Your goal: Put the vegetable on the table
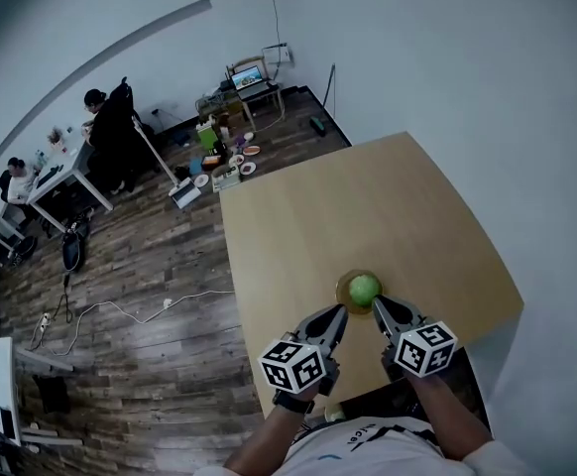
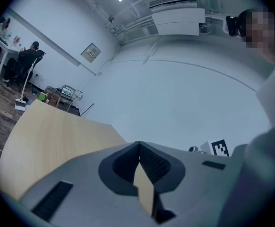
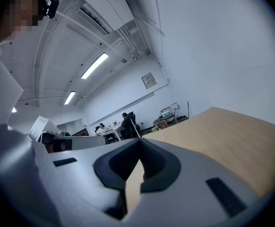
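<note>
Green vegetable (image 1: 365, 288) round from above, axis unclear, in bowl (image 1: 341, 292) on table (image 1: 368, 206)

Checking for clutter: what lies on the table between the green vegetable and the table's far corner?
Nothing: the head view shows bare table beyond the vegetable.

Small plate (image 1: 342, 290) on wooden table (image 1: 368, 206)

1. Left grey two-jaw gripper (image 1: 340, 310): jaws closed tight, nothing between them, tips angled inward
2. Right grey two-jaw gripper (image 1: 377, 303): jaws closed tight, empty, tips near the left's
3. Bare forearms (image 1: 266, 446) behind both grippers
</note>
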`<state>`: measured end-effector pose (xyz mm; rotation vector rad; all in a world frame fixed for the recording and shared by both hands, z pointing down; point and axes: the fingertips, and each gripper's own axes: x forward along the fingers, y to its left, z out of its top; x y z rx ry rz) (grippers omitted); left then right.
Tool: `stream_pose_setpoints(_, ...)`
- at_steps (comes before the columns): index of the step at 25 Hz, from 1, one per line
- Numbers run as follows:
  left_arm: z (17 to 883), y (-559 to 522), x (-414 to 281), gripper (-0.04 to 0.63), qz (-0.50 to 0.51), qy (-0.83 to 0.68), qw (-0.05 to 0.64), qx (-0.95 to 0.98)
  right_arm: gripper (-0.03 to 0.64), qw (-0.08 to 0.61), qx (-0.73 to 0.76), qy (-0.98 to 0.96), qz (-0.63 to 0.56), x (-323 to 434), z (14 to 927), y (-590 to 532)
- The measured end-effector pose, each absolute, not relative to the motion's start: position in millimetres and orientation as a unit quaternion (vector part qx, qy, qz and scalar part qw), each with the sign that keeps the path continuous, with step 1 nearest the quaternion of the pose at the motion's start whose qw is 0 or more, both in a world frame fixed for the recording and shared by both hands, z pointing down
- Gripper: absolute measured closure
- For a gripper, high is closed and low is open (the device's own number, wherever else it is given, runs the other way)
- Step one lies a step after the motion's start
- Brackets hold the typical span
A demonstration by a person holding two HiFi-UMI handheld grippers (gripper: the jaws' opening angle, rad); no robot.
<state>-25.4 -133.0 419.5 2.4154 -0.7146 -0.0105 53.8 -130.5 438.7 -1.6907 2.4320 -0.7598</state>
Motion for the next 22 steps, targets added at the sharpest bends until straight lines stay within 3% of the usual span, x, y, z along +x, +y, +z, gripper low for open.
stream_pose_setpoints(22,406,-122,-17,0.581,-0.002,-0.269,0.279,0.922,0.603,0.041,-0.559,0.794,-0.234,60,424,-118)
